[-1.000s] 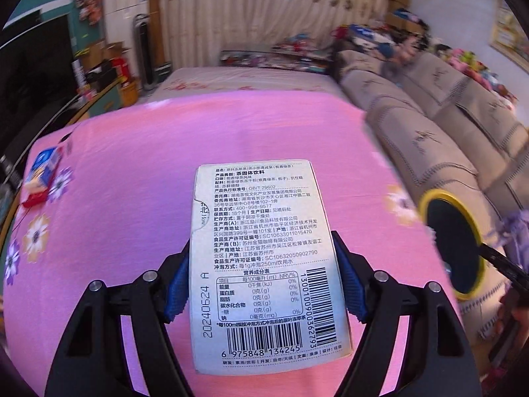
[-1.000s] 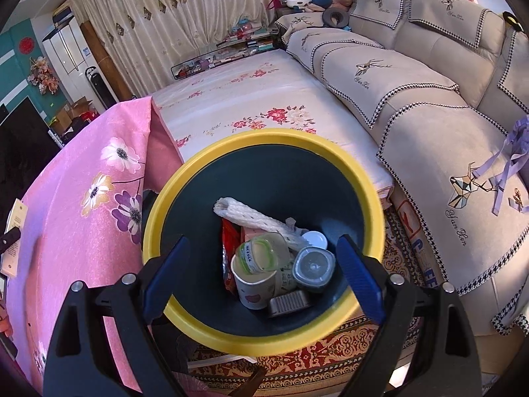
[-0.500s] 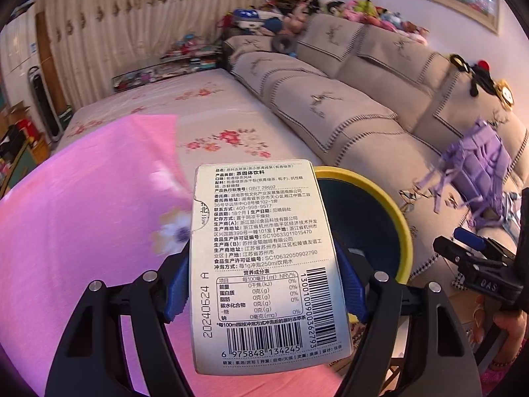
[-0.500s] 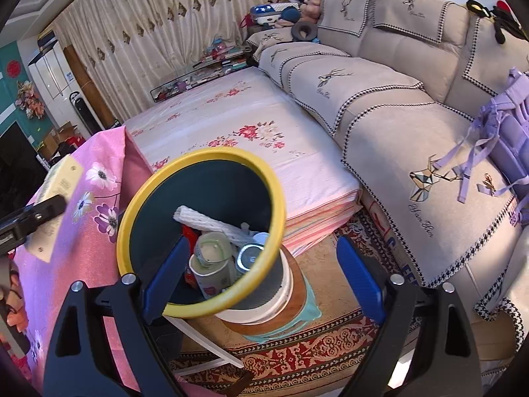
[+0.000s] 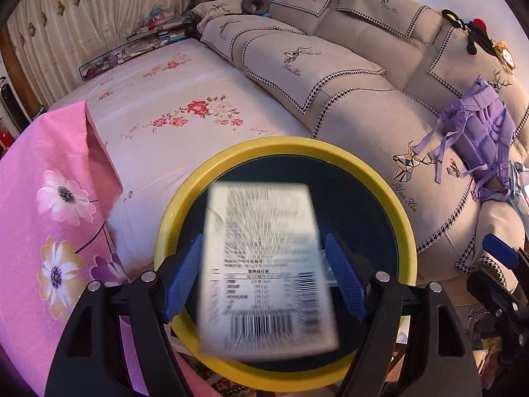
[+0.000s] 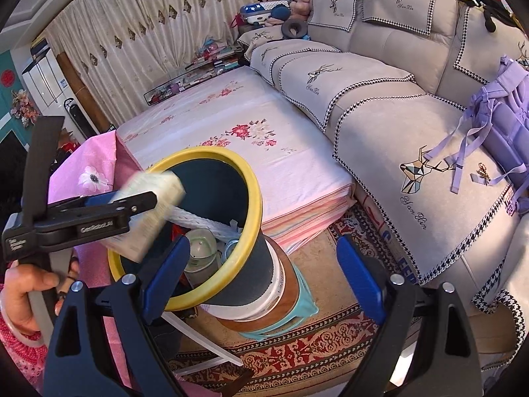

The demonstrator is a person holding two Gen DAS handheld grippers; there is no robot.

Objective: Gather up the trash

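Note:
A white carton with a barcode (image 5: 264, 264) hangs blurred between the jaws of my left gripper (image 5: 264, 238), right over the mouth of the yellow-rimmed dark bin (image 5: 284, 142). The jaws are opening and a thin gap shows beside each blue pad. The right wrist view shows the same carton (image 6: 148, 211) tipping into the bin (image 6: 254, 198), which holds a clear jar (image 6: 201, 251) and a white foam net (image 6: 205, 221). My right gripper (image 6: 263, 241) stands open and empty beside the bin's outer wall, above the rug.
A pink flowered tablecloth (image 5: 49, 215) lies left of the bin. Behind it is a floral-sheeted pad stack (image 6: 264, 152), and a beige sofa (image 6: 380, 106) with a purple bag (image 6: 502, 112) runs along the right. A patterned rug (image 6: 314, 357) covers the floor. A person's hand (image 6: 23, 294) holds the left gripper.
The left gripper swung from over the pink cloth to above the bin and its jaws widened. The carton, sharp before, now blurs and slips. The right gripper drew back off the bin to its right side.

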